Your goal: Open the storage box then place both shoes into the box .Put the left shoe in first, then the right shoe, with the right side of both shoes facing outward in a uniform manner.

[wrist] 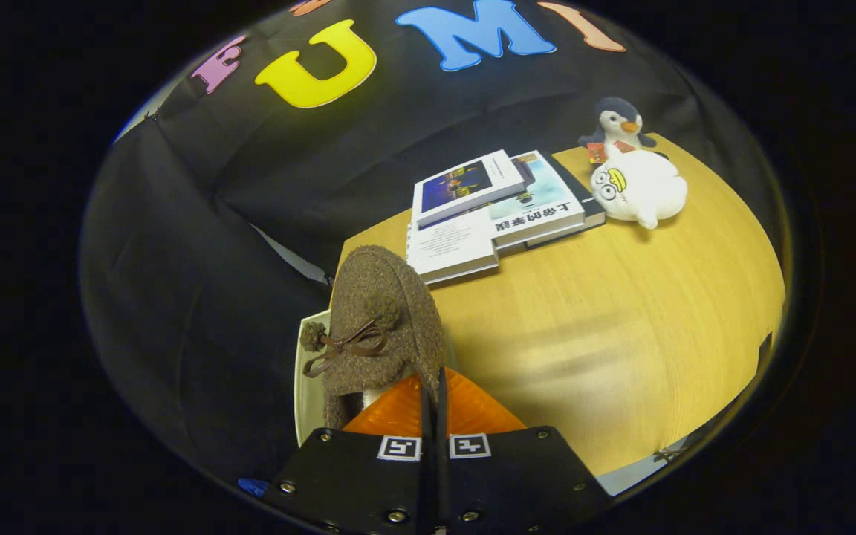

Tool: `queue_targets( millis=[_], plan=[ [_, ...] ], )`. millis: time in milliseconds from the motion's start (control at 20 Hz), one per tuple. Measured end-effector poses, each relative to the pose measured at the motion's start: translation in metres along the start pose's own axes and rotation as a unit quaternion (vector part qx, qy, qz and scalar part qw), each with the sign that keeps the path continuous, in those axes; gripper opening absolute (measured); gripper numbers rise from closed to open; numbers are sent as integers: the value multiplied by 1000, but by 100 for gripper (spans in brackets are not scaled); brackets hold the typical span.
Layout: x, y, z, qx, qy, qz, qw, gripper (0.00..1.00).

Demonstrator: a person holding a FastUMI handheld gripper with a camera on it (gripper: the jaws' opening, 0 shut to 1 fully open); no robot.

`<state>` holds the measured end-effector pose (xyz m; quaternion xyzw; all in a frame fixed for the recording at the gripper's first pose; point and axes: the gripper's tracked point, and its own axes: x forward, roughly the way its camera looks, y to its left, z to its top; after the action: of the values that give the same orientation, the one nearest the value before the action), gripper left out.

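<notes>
A brown fuzzy shoe [387,312] with a dark bow and small pompoms hangs toe-away just ahead of my fingers, tilted over the table's left end. My gripper [432,412] is shut on the shoe's rear rim, with its two fingers pressed almost together. Under the shoe, beside the table's end, shows a white edge [310,386], which looks like part of the storage box; the shoe and my fingers hide most of it. I cannot tell whether this is the left or the right shoe.
A wooden table [606,334] stretches to the right of the shoe. A stack of books [495,212] lies at its far side. Beyond them sit a white plush toy [637,189] and a small penguin toy [619,122].
</notes>
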<state>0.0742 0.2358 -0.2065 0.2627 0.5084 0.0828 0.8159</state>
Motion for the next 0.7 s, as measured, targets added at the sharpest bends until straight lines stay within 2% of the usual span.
queue_targets(
  millis=[350, 700],
  plan=[
    [31, 41, -26, 4, 23, 14, 1000, 0],
    [56, 37, -51, 27, 31, -14, 999, 0]
  ],
)
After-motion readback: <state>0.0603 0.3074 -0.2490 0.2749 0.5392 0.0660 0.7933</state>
